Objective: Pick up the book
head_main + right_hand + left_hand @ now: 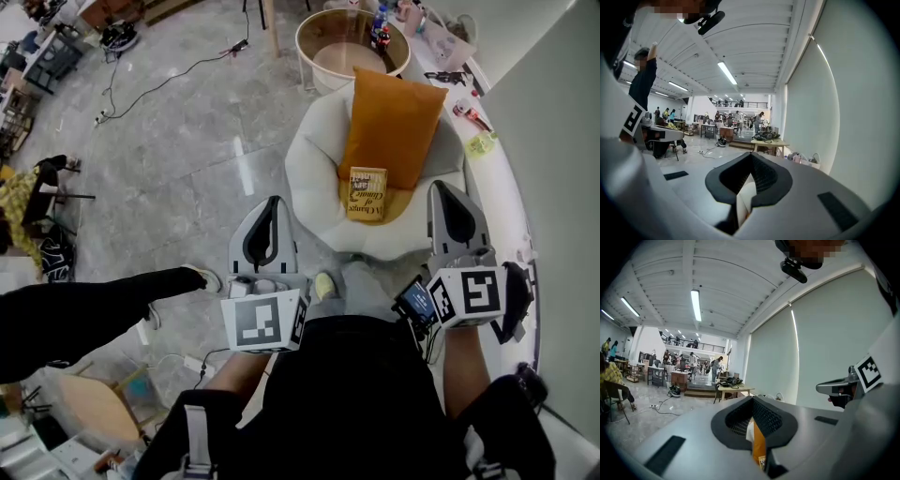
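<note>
On a grey floor (pixel 187 141), a white chair (pixel 314 169) holds the book (pixel 367 193) at frame centre, between the clenched, empty left tongs (pixel 269 208) and right tongs (pixel 448 192), touching neither.

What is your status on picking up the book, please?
Both shut, empty: left gripper, right gripper. Small yellow book untouched on white padded armchair, leaning on orange cushion. Nothing blocking it.

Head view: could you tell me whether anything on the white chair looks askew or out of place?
Nothing stands out. The book leans against the orange cushion on the white chair, closed and undamaged as far as I can see.
</note>
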Tool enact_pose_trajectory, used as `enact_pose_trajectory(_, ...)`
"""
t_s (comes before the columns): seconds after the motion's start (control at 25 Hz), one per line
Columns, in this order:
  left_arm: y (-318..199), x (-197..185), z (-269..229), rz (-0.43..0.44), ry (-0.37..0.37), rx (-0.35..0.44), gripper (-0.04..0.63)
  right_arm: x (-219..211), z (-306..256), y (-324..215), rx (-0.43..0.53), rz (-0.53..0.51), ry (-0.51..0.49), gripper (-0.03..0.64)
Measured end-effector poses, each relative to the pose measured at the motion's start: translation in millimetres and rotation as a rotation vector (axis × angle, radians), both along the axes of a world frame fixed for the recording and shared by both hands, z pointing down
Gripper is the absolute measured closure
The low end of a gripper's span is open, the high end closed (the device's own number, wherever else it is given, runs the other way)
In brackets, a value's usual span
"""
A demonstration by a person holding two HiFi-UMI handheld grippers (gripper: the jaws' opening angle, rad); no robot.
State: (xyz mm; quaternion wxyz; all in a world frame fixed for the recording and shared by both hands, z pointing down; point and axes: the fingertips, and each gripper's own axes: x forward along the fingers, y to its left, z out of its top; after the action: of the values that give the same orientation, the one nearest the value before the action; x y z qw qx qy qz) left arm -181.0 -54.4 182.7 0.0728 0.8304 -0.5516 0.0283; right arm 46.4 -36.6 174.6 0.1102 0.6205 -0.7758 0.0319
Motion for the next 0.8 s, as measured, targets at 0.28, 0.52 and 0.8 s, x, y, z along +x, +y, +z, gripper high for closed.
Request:
enact_pose_trajectory(0.28, -37, 37, -1, 0.019, -0.052, -0.005, 0.586, 38, 17, -30, -0.032, 0.006, -0.010, 0.613)
enact_pose_trajectory(0.52, -62, 66, 8, 0.004, -0.075, -0.033, 0.586, 67, 34, -63, -0.064, -0.018, -0.020, 0.613)
enact_pose_trajectory(0.8, -87, 89, 17, -0.026, -0.099, -0.055, 0.586, 88, 50, -99, -0.108, -0.071, -0.032, 0.614)
